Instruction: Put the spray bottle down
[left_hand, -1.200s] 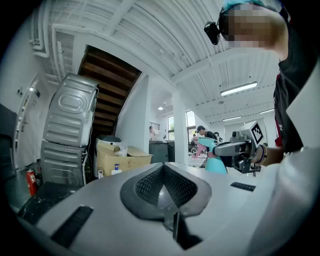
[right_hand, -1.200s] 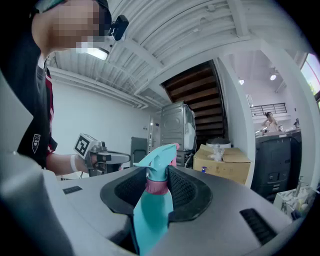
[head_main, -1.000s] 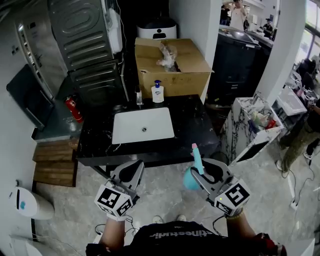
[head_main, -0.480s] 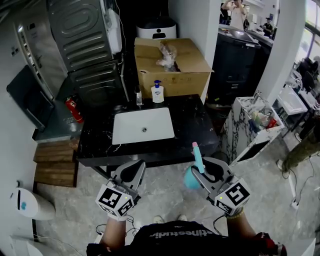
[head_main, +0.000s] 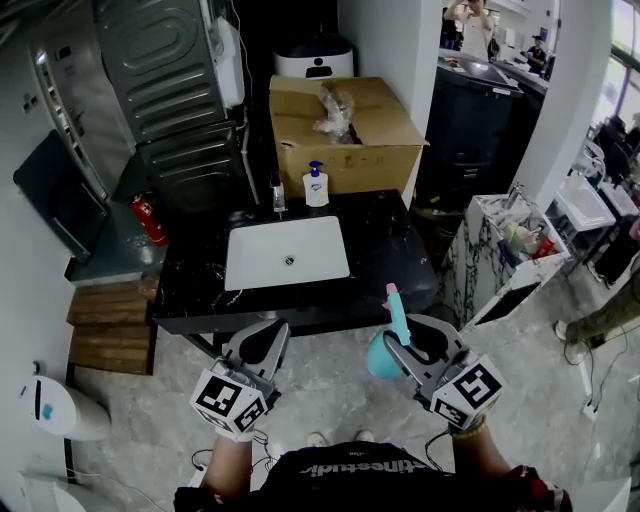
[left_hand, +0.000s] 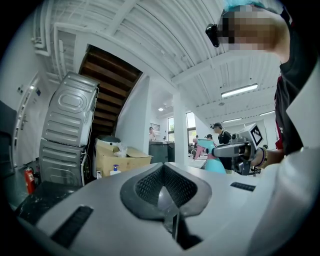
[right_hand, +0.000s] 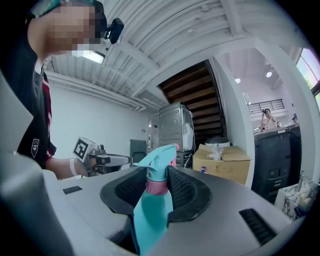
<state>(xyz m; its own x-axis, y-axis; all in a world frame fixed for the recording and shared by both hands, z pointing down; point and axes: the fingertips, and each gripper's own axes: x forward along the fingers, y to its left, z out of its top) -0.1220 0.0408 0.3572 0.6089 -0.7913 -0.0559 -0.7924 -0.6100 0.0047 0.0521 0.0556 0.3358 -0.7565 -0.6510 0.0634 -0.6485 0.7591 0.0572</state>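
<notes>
A teal spray bottle (head_main: 380, 355) with a pink collar and pink nozzle tip stands upright between the jaws of my right gripper (head_main: 404, 338), which is shut on its neck. The right gripper view shows the bottle (right_hand: 152, 205) pinched at the pink collar between the two dark pads. I hold it in the air just before the front edge of a black counter (head_main: 392, 252). My left gripper (head_main: 266, 338) hovers level at the left, shut with nothing in it (left_hand: 165, 189). The left gripper view also catches the bottle (left_hand: 216, 165) off to the right.
A white sink (head_main: 287, 252) is set in the counter, with a soap pump bottle (head_main: 315, 186) and a small dark bottle (head_main: 278, 192) behind it. A cardboard box (head_main: 345, 130) stands beyond. Stacked grey machines (head_main: 170, 90) are at left, a white marble-look cabinet (head_main: 500, 255) at right.
</notes>
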